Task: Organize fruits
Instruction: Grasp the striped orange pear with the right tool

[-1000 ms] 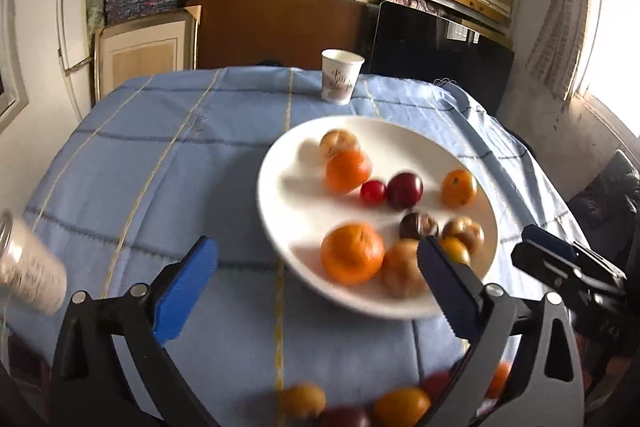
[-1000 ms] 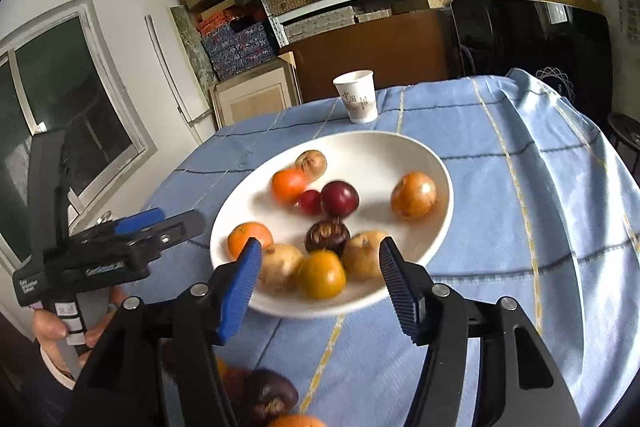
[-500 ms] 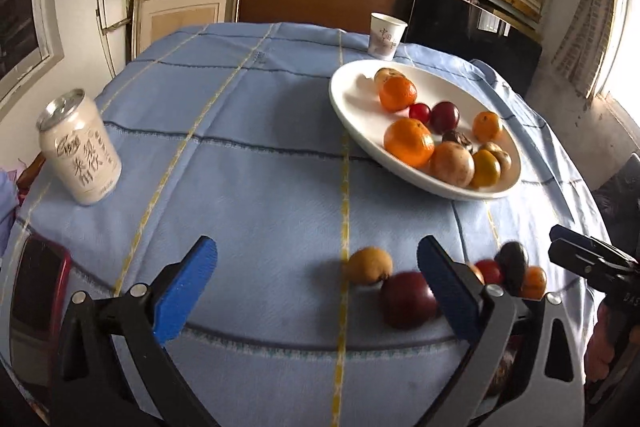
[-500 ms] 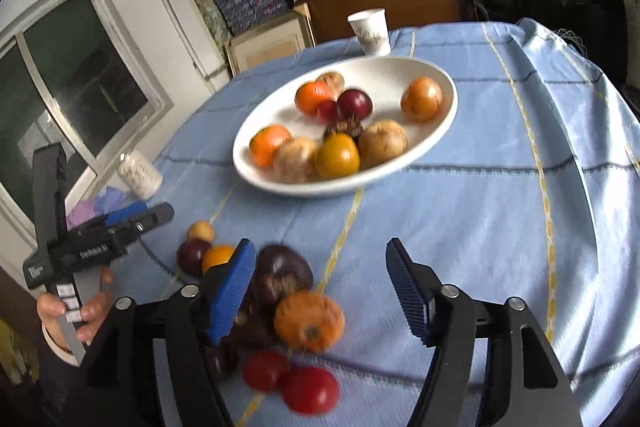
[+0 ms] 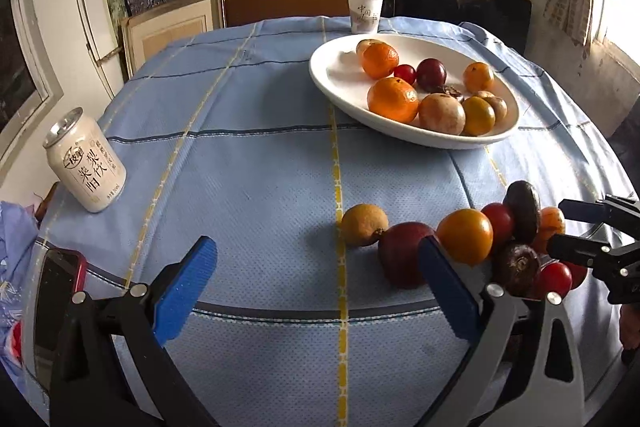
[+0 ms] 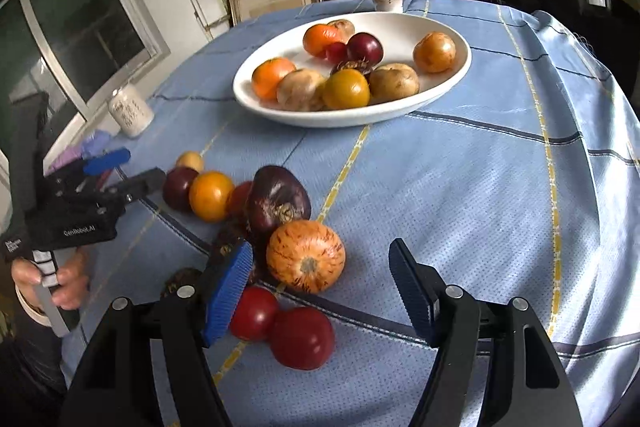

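Observation:
A white plate [image 5: 328, 75] [image 6: 448, 75] holds several fruits. A loose cluster of fruits lies on the blue cloth near the front edge: a yellow-brown fruit [image 5: 363, 225], a dark red plum [image 5: 402, 259], an orange one [image 5: 465, 235], a dark purple fruit [image 6: 277, 203], a striped orange fruit [image 6: 306, 256] and two red tomatoes [image 6: 302, 337]. My left gripper [image 5: 316, 283] is open and empty, just left of the cluster. My right gripper [image 6: 320, 291] is open and empty, with the striped orange fruit just ahead between its fingers.
A drink can [image 5: 85, 165] stands at the table's left. A paper cup [image 5: 365, 13] stands behind the plate. A red-cased phone [image 5: 56, 291] lies at the near left edge. Shelves and boxes fill the back wall.
Both grippers have pulled back from the plate toward the table's near edge and dropped lower. The loose fruit cluster has come into full view in front of them.

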A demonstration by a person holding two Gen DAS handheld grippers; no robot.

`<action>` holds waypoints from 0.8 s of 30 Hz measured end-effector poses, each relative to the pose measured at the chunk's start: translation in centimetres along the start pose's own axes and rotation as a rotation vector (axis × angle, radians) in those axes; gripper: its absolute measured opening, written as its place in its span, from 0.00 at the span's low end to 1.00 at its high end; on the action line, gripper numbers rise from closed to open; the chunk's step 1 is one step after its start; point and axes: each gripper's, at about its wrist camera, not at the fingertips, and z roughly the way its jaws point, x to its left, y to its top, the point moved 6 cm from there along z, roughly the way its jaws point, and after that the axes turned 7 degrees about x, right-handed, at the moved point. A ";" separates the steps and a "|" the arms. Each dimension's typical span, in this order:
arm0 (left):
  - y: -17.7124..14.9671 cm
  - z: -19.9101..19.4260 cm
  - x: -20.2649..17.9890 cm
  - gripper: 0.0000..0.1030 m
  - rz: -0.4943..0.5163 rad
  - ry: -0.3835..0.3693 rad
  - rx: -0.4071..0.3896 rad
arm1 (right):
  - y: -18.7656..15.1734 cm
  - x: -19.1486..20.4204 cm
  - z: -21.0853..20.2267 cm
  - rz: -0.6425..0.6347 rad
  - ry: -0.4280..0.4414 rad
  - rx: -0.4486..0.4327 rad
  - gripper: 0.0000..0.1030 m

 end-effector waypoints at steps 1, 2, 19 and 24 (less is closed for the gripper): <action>0.0 0.0 0.0 0.96 0.000 0.000 0.001 | 0.0 0.1 -0.1 -0.004 -0.001 -0.002 0.70; 0.0 0.0 0.1 0.96 -0.001 -0.001 0.002 | -0.1 0.1 -0.1 -0.008 -0.004 -0.006 0.70; -0.5 -0.4 0.7 0.96 -0.019 -0.029 0.000 | -0.3 0.3 0.3 -0.041 -0.015 0.009 0.58; -0.7 -0.4 0.3 0.96 -0.007 -0.034 0.003 | -0.2 0.1 0.6 -0.012 0.033 0.016 0.46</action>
